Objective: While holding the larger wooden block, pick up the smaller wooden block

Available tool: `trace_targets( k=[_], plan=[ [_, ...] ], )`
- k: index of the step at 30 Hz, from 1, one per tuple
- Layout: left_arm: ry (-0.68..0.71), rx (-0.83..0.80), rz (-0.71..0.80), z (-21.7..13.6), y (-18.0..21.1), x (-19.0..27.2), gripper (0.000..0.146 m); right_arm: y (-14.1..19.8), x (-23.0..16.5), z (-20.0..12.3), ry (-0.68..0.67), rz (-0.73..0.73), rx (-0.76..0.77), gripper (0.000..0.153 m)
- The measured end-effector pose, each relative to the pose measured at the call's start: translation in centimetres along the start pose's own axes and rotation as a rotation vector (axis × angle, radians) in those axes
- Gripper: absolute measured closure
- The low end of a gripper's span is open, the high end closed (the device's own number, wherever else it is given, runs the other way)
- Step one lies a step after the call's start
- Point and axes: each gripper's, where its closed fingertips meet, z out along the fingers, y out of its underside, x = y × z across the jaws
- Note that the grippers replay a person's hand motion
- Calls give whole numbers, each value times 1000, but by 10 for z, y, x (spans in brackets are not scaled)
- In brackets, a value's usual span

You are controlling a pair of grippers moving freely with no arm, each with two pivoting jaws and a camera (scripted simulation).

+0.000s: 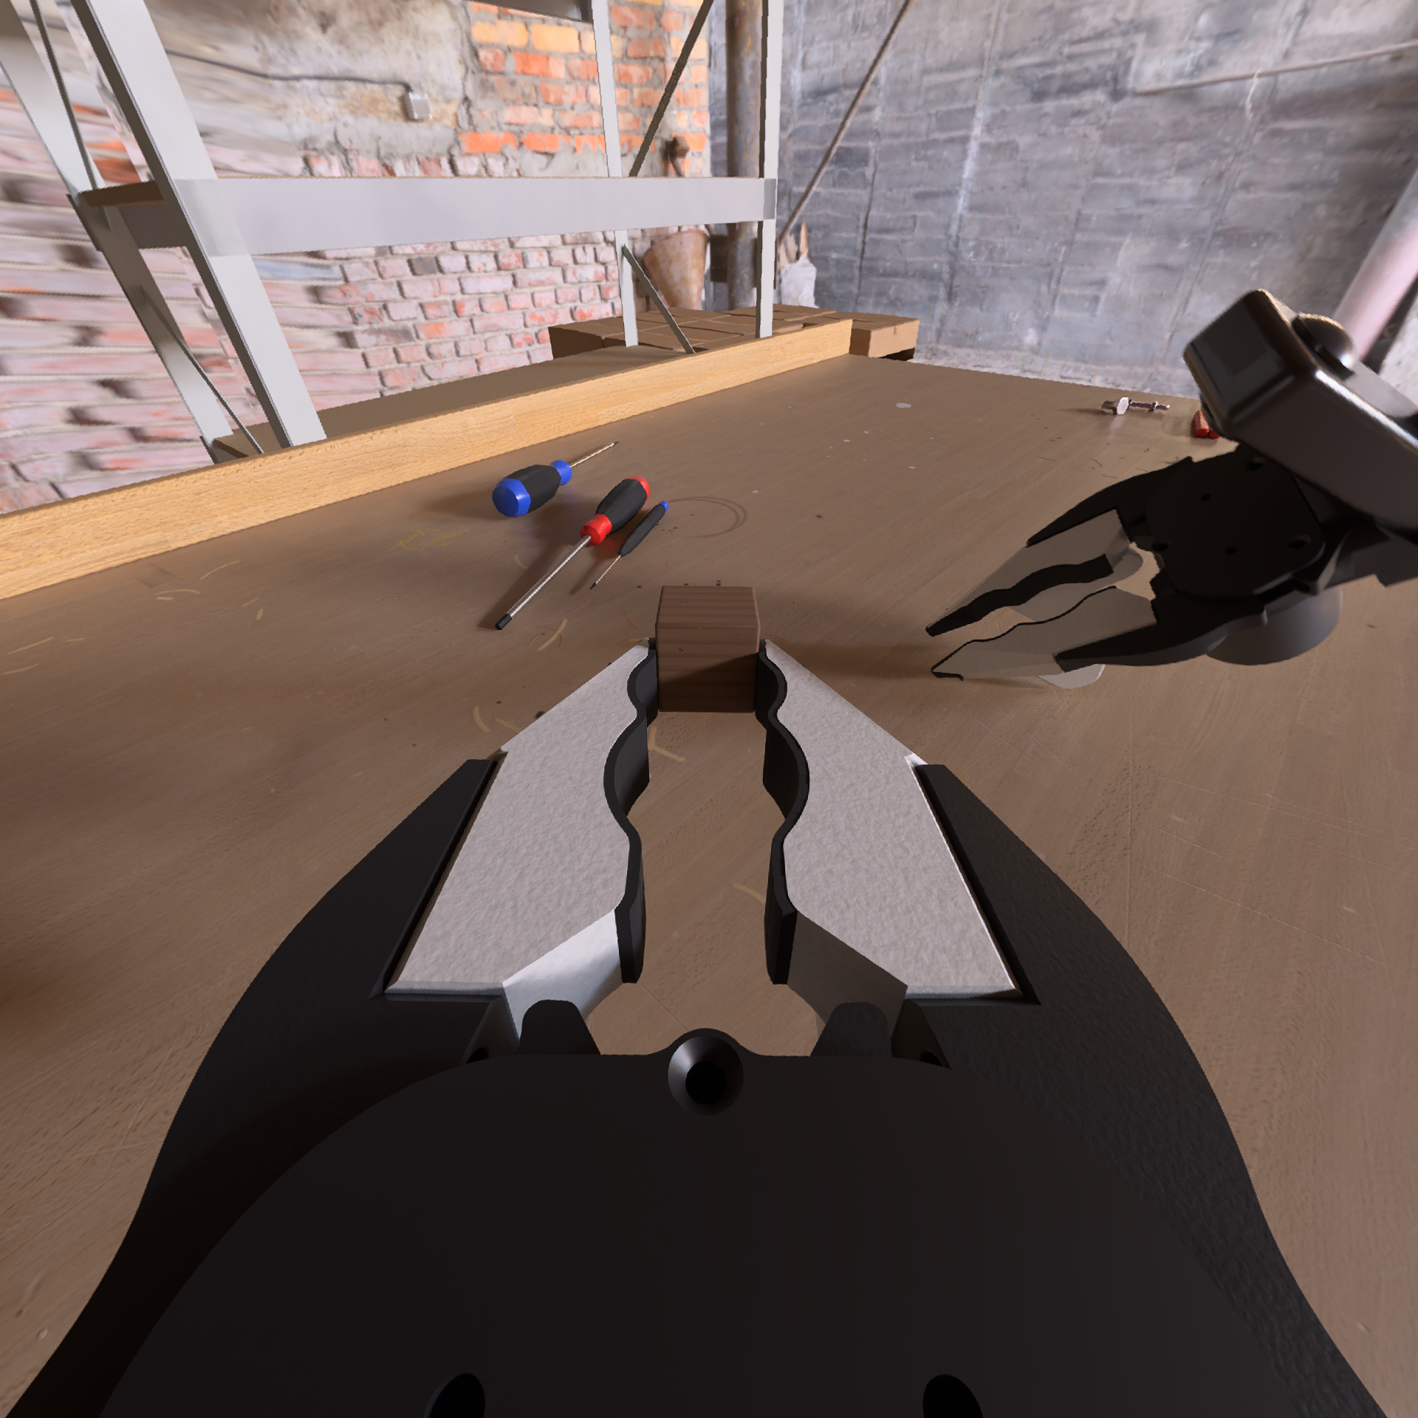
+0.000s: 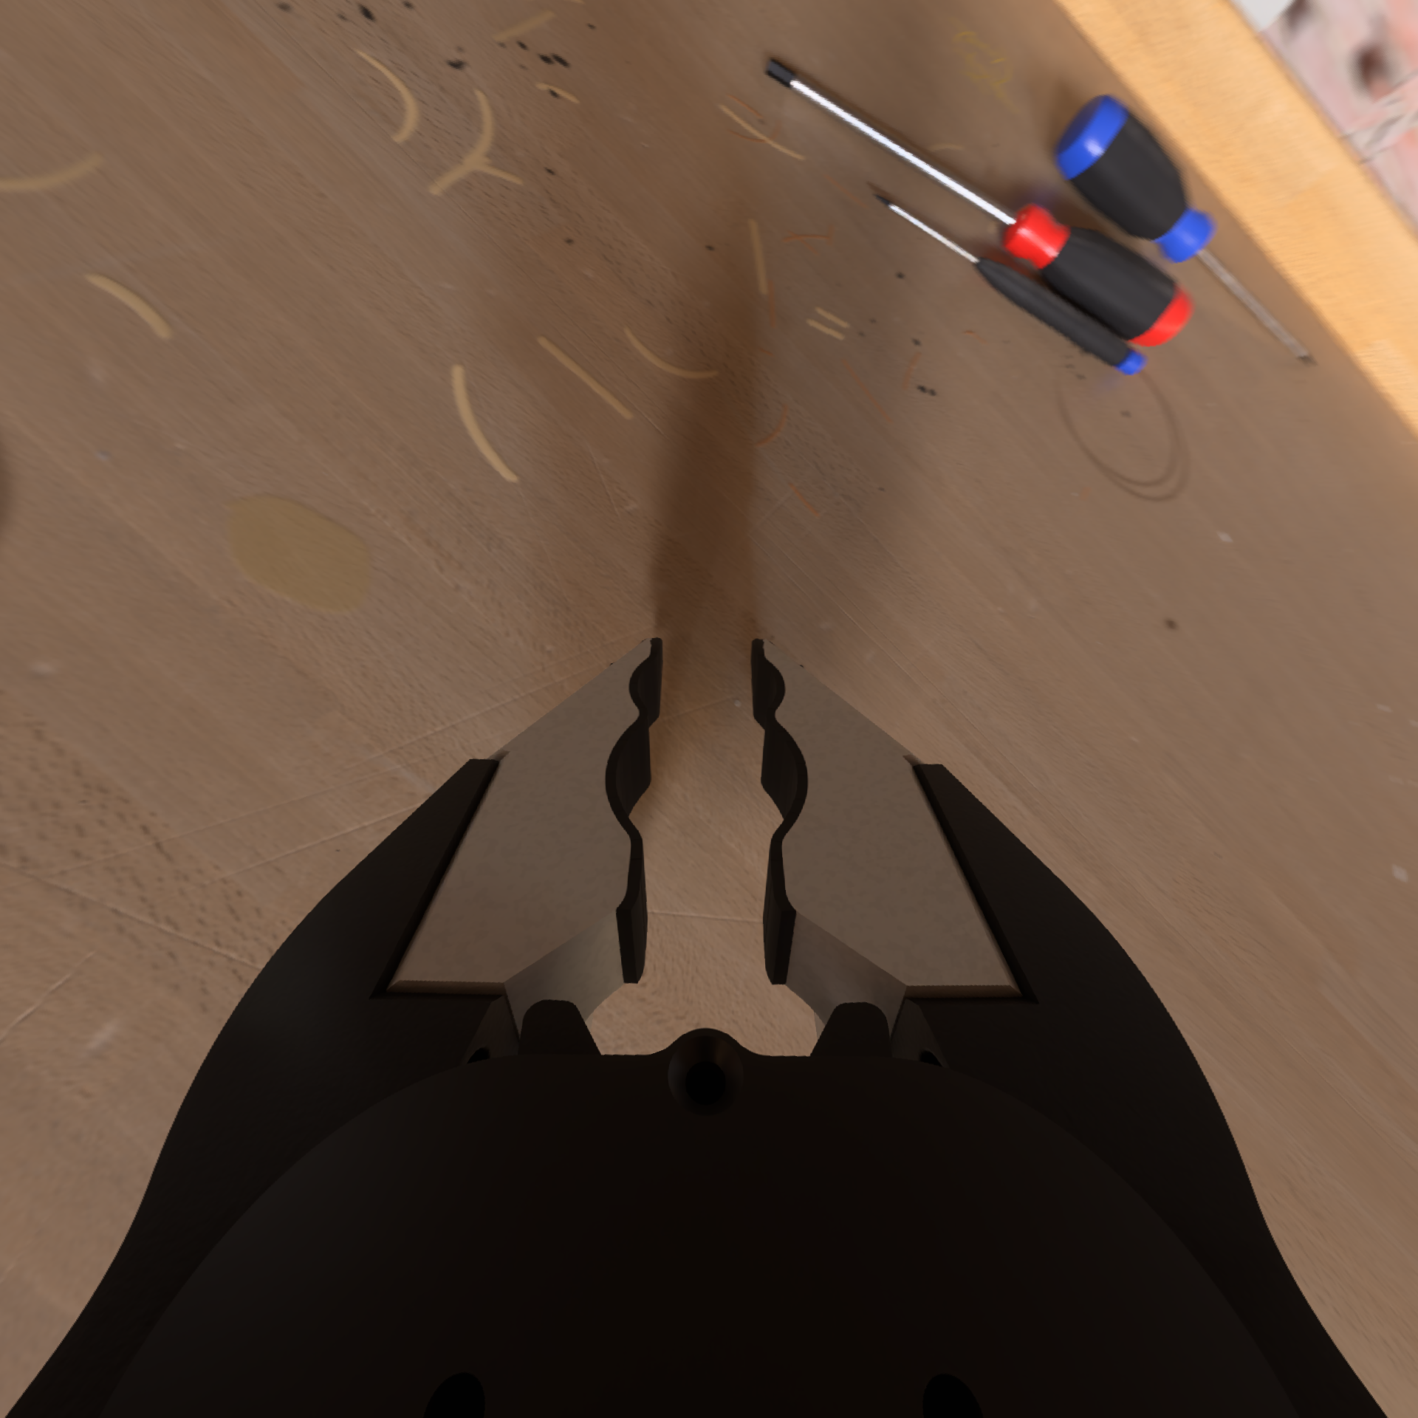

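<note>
My left gripper (image 1: 706,646) is shut on a dark brown wooden block (image 1: 706,667), which sits between its fingertips low over the wooden table (image 1: 997,844). I cannot tell whether the block touches the table. My right gripper (image 1: 938,652) hovers to the right of the block, tilted down with its tips near the table. In the right wrist view its fingers (image 2: 706,644) stand a block's width apart with nothing between them, over bare table. No second block shows in either view.
Three screwdrivers lie beyond the block: a blue-capped one (image 1: 529,487) (image 2: 1128,176), a red-capped one (image 1: 614,510) (image 2: 1097,276) and a thin black one (image 1: 644,529) (image 2: 1059,314). A light wooden rail (image 1: 460,437) borders the table's left side. A bolt (image 1: 1132,405) lies far right.
</note>
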Motion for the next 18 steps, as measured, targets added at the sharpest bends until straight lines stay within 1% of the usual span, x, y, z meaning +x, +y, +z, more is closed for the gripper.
trace_targets(
  k=[2,3,7,10,13,15,17,18],
  plan=[
    [3,-1,0,1,0,0,122,5,5,0,74,-13,-18,134],
    [6,-3,0,1,1,1,122,7,6,0,86,-3,-41,134],
    [11,-12,13,2,2,3,122,10,4,1,43,156,-62,143],
    [13,-10,40,3,3,4,122,10,2,1,20,158,-66,148],
    [25,5,58,5,2,6,122,10,0,2,-52,187,-68,150],
    [31,29,60,5,-1,7,122,4,-2,-1,-135,241,-60,149],
    [41,60,56,5,-5,9,122,-19,-5,-15,-244,332,30,149],
    [51,79,61,5,-6,11,122,-36,-10,-27,-340,375,99,150]
  ],
)
